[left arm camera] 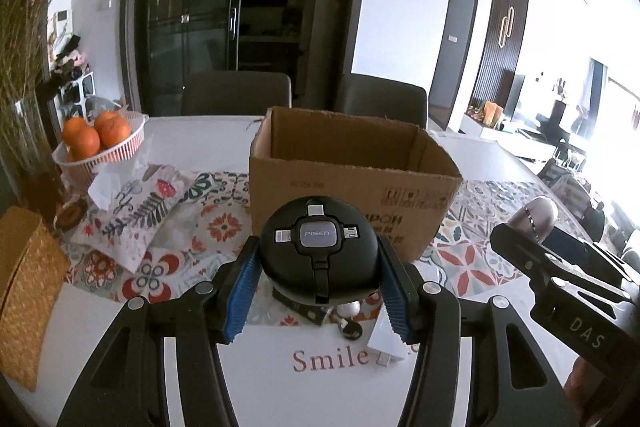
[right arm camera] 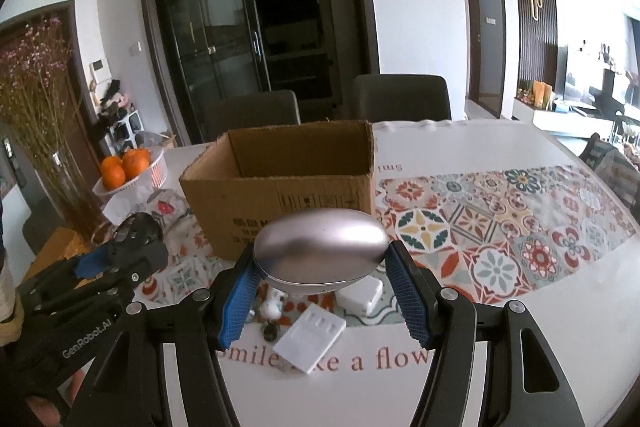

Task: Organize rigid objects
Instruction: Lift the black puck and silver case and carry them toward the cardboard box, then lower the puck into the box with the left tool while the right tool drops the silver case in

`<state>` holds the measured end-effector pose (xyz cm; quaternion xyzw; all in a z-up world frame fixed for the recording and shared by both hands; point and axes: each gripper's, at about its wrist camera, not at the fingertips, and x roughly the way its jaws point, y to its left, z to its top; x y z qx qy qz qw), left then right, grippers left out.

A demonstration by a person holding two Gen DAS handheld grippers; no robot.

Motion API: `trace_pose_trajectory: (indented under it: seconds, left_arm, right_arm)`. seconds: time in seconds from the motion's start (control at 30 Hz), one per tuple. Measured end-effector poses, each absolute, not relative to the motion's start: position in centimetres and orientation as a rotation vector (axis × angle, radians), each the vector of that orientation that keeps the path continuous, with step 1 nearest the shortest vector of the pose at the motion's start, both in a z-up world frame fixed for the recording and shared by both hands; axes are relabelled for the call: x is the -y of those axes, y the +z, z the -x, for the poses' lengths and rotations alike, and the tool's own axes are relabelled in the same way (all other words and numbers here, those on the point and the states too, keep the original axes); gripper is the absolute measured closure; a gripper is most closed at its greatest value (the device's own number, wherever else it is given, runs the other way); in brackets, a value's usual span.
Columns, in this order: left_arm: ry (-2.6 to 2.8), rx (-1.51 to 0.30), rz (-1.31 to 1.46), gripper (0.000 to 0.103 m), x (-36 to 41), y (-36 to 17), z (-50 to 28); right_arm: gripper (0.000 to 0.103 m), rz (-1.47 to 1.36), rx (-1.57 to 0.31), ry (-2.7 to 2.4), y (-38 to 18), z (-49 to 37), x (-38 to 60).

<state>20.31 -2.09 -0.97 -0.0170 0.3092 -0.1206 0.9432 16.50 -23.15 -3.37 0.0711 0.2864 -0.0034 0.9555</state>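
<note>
My left gripper (left arm camera: 319,269) is shut on a round black PISEN cable reel (left arm camera: 319,247), held above the table in front of an open cardboard box (left arm camera: 352,183). My right gripper (right arm camera: 322,279) is shut on a silver oval case (right arm camera: 322,253), also held just in front of the box (right arm camera: 280,179). On the table below lie a white flat adapter (right arm camera: 310,341), a white charger block (right arm camera: 359,294) and a small key-ring trinket (right arm camera: 272,311). The right gripper shows at the right of the left wrist view (left arm camera: 560,275); the left gripper shows at the left of the right wrist view (right arm camera: 100,267).
A white basket of oranges (left arm camera: 98,143) stands at the back left, next to a vase of dried flowers (left arm camera: 24,75). A woven yellow box (left arm camera: 24,299) sits at the left edge, with patterned cloth pouches (left arm camera: 132,211) beside it. Two chairs (left arm camera: 236,93) stand behind the table.
</note>
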Motion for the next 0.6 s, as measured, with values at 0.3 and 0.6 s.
trace_pose_trajectory:
  seconds: [0.3,0.6]
  left_arm:
    - [-0.253,-0.593,0.003,0.048,2.5,1.2,-22.1]
    - [-0.263,-0.599,0.007,0.048,2.4,2.3,-24.1]
  right_arm:
    - [0.039,-0.146,-0.557,0.011,-1.4,-18.2,23.1]
    - [0.039,-0.12,-0.539,0.018,0.1,-19.9,22.6]
